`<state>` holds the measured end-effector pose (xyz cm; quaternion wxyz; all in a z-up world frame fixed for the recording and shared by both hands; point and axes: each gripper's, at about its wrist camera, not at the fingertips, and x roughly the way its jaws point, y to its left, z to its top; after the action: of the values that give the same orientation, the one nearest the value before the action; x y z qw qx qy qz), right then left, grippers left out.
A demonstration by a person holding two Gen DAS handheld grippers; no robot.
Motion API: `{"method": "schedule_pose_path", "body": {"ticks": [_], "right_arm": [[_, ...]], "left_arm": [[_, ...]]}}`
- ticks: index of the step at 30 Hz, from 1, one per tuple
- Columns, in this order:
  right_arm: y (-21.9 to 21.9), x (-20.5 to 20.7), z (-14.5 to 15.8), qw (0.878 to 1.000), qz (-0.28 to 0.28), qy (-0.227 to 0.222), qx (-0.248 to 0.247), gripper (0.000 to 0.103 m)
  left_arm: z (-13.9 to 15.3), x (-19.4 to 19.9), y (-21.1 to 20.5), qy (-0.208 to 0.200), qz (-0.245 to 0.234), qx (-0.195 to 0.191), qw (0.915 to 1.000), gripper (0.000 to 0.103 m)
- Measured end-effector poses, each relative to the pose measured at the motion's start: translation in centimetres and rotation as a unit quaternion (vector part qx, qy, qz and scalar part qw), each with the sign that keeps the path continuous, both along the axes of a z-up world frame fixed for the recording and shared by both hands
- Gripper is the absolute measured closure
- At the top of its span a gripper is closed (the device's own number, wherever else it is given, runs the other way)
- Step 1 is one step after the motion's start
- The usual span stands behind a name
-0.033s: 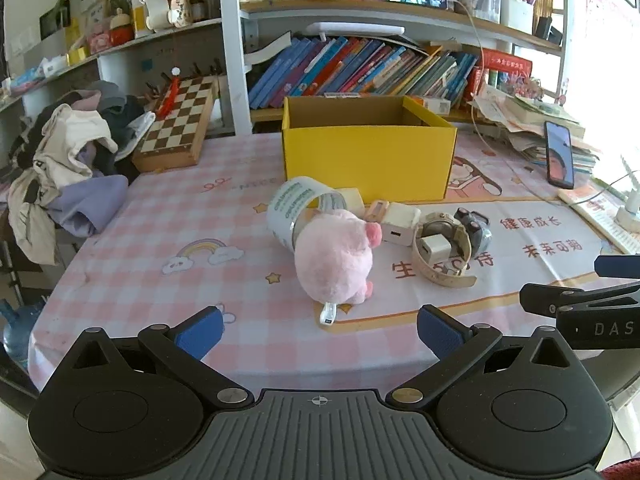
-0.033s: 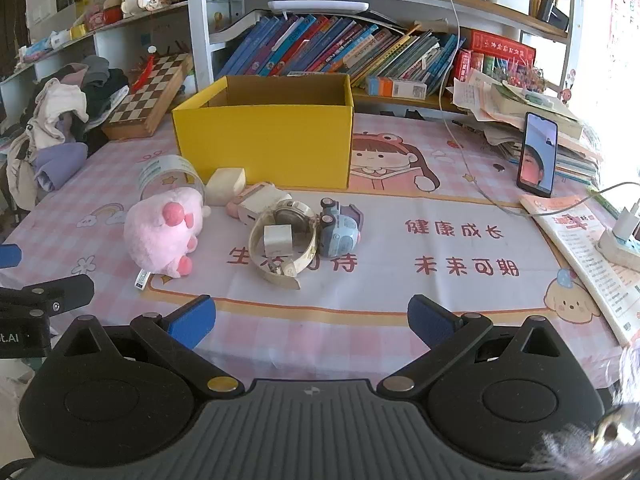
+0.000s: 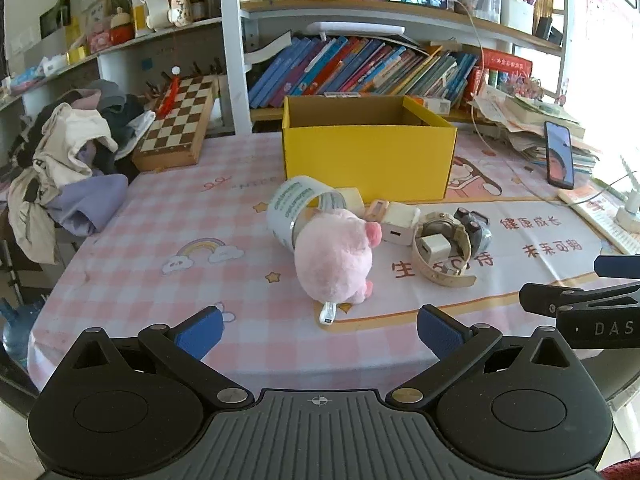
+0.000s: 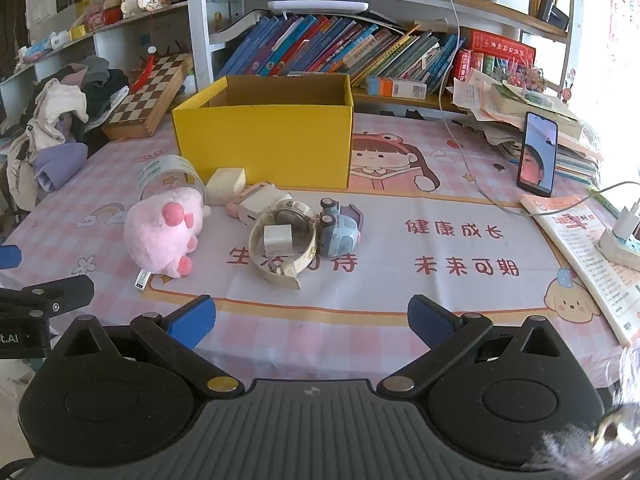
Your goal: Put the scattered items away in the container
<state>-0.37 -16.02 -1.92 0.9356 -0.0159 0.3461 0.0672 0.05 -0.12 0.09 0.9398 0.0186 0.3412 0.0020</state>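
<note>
Two black grippers with blue pads, left gripper (image 3: pixel 318 330) and right gripper (image 4: pixel 310 322), hover with jaws spread wide and empty at the table's near edge. Just ahead lie a pink plush pig (image 3: pixel 334 258), a roll of clear tape (image 3: pixel 298 210), a beige wristwatch (image 4: pixel 282 246) and a small grey-blue toy car (image 4: pixel 340 230). Behind them stands an open yellow cardboard box (image 3: pixel 368 160); its interior floor is hidden.

crowded bookshelves (image 3: pixel 360 68), pink checked tablecloth (image 3: pixel 160 224), daylight
</note>
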Motion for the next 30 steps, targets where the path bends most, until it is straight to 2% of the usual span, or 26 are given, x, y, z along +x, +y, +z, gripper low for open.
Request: {"method": "schedule_pose_path", "body": {"ticks": [6, 16, 30], "right_arm": [[0.0, 0.1, -0.1, 1.0, 0.001, 0.001, 0.001, 0.0], [-0.1, 0.1, -0.1, 1.0, 0.003, 0.002, -0.001, 0.0], [-0.3, 0.4, -0.3, 1.0, 0.001, 0.006, -0.001, 0.0]], "left_arm": [[0.2, 0.2, -0.5, -0.003, -0.008, -0.015, 0.9999, 0.0], [-1.1, -0.4, 2.2, -0.006, -0.009, -0.017, 0.9998, 0.0], [-2.6, -4.4, 6.2, -0.009, -0.02, -0.02, 0.9996, 0.0]]}}
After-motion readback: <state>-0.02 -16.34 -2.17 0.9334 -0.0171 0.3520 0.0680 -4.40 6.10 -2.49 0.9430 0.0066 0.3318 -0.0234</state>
